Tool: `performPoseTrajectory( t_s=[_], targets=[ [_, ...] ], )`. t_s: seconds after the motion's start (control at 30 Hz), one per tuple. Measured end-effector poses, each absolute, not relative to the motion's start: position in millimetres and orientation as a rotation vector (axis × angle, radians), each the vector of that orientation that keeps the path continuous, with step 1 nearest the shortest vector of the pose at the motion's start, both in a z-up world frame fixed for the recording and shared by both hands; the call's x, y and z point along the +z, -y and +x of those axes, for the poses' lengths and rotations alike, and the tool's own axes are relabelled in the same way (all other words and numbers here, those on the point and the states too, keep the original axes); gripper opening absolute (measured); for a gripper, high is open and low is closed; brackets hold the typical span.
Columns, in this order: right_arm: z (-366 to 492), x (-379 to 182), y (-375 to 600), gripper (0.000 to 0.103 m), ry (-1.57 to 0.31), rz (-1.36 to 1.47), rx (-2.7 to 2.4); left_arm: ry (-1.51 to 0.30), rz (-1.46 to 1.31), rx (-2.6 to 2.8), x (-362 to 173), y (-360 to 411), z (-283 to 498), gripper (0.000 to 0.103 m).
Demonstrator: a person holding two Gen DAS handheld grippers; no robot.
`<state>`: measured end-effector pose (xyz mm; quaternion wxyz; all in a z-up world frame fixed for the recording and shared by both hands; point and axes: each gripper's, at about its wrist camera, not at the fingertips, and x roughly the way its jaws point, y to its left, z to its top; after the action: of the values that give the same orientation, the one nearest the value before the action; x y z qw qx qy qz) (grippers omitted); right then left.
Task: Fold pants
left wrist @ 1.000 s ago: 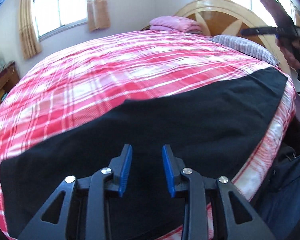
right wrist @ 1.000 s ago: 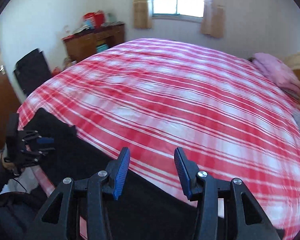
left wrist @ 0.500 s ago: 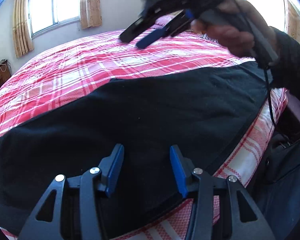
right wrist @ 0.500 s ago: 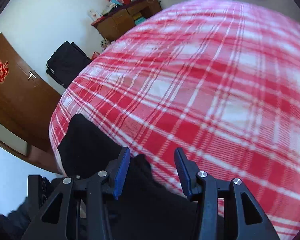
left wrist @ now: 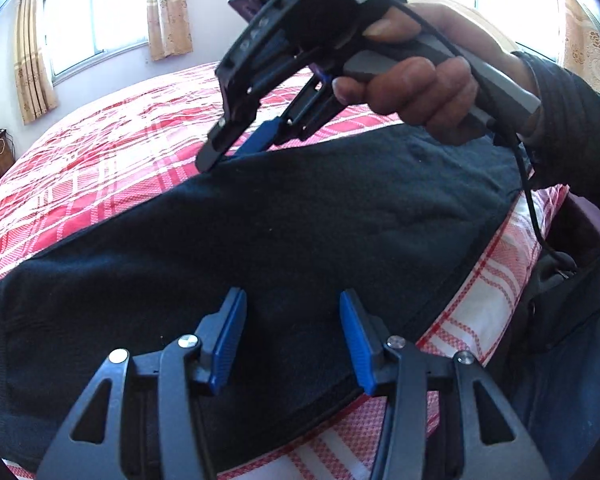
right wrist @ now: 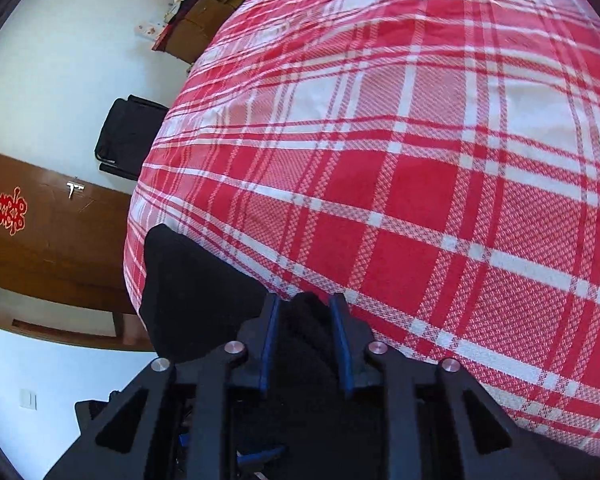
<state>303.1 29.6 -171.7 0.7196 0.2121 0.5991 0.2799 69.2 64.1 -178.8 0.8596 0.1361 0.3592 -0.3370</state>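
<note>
Along the near edge of the bed, the black pants point(left wrist: 300, 248) are lying spread flat across the red checked bedcover point(right wrist: 420, 160), reaching sideways from one side of the mattress toward the other, with their near hem running close to the mattress edge.

We are working on the first grab: picking up the far edge of the cloth so it can be brought over for a fold. Our right tongs point(right wrist: 306, 320) are closing at this moment, and a bunched ridge of black cloth is sitting between their blue pads, which look to be touching it on both sides. In the left wrist view the tips of those same tongs are meeting the far edge of the pants where it borders the bedcover, with our right hand point(left wrist: 416, 88) wrapped round the handle.

Our left tongs point(left wrist: 292, 340) are hovering above the middle of the pants, roughly half open, with nothing between their pads.

To do this well, we are judging that the right pinch should be taking every layer of the edge rather than only the top one, or the lower layer may be left behind when we lift. We are also thinking the left tongs ought to be taking the same edge further along, so that the fold comes over as one straight line and not as a sagging corner. Thick cloth like this seems likely to slip from a shallow bite.
</note>
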Motion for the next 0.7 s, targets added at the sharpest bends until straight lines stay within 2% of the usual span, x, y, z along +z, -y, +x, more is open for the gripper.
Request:
performPoseTrajectory(
  t_s=[0.03,0.1,0.33,0.57,0.7],
  targets=[
    [302.7,-171.6,-27.1,0.009,-1.327,0.476,0.614,-0.754,0.285,-0.709,-178.7,-64.2,67.1,0.050],
    [299.9,-164.7,-25.1,0.006,-1.278,0.496,0.639,-0.754,0.287,-0.713,-178.4,-65.0,67.2,0.050],
    [278.0,-121.8,-43.9,0.004,-1.109,0.320,0.650,-0.754,0.284,-0.725,-178.4,-68.5,70.0,0.050],
    [299.2,-166.2,-38.1,0.004,-1.186,0.312,0.514,-0.755,0.304,-0.736,-178.4,-70.8,69.3,0.050],
    [298.1,-162.7,-41.5,0.005,-1.164,0.268,0.535,-0.749,0.298,-0.735,-177.3,-73.4,69.6,0.050]
  ],
)
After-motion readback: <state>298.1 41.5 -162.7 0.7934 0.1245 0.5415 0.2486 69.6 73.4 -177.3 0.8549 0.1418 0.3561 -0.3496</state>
